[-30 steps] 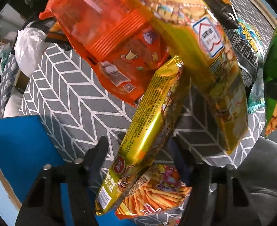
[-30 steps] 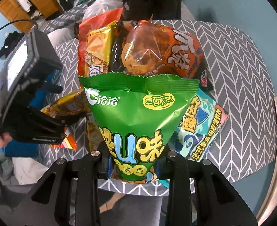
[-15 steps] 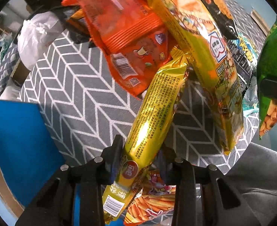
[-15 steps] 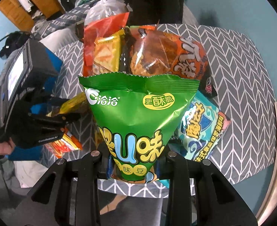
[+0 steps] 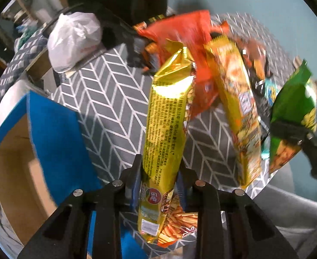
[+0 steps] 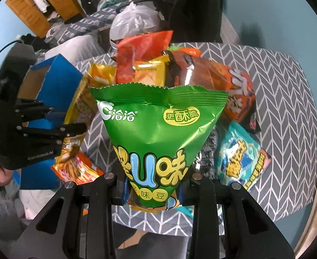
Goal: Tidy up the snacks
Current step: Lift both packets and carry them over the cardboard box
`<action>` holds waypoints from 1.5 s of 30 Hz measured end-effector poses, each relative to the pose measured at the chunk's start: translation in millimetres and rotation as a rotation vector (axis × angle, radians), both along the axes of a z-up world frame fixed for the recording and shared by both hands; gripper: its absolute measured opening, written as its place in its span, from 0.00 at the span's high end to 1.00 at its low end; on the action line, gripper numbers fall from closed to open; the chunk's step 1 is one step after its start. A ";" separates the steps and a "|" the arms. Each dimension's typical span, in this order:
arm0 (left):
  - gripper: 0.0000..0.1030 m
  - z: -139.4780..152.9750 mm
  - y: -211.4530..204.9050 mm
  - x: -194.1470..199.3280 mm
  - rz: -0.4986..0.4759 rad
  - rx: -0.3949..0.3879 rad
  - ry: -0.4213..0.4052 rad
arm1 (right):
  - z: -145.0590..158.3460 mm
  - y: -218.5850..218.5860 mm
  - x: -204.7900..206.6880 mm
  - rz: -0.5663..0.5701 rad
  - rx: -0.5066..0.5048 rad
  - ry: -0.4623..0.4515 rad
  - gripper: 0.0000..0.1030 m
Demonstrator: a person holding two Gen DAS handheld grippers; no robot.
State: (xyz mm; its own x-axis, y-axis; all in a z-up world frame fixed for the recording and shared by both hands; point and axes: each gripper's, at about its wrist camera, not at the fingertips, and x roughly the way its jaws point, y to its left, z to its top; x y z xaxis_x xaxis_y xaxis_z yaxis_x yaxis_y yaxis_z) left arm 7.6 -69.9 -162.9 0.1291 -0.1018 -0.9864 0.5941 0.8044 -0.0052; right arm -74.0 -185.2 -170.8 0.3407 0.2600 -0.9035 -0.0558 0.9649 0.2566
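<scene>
My left gripper [image 5: 160, 172] is shut on a long gold snack pack [image 5: 167, 116] and holds it upright above the table; both show at the left of the right wrist view, the gripper [image 6: 57, 120] and the pack [image 6: 80, 105]. My right gripper [image 6: 153, 185] is shut on a green snack bag [image 6: 158, 133], held upright; the bag also shows at the right of the left wrist view [image 5: 292, 112]. A pile of snack bags lies on the grey chevron table [image 6: 287, 99]: a red bag [image 6: 141, 54], an orange bag [image 6: 223, 79], a teal bag [image 6: 240, 157].
An open blue cardboard box [image 5: 50, 125] stands at the table's left edge, also in the right wrist view [image 6: 57, 82]. A fries-print pack [image 5: 175, 222] lies under my left gripper. A white plastic bag [image 5: 72, 41] sits beyond the table's far edge.
My left gripper closed on the gold pack and lifted it up and back from the pile, toward the blue box. My right gripper kept holding the green bag, rising slightly.
</scene>
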 end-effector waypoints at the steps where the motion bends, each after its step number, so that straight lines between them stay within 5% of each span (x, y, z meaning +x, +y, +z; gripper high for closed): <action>1: 0.73 6.7 3.4 0.5 0.013 -0.013 -0.004 | 1.8 2.0 4.6 0.006 0.002 -0.009 0.70; 7: 0.73 41.1 18.4 -5.2 0.087 -0.069 -0.037 | 14.9 16.0 29.2 0.044 0.010 -0.044 0.70; 25: 0.73 71.8 45.7 1.4 0.313 -0.167 -0.106 | 58.3 49.9 79.6 0.154 0.019 -0.115 0.70; 45: 0.73 131.1 139.4 -16.5 0.587 -0.242 -0.194 | 86.0 127.1 113.0 0.379 0.064 -0.173 0.70</action>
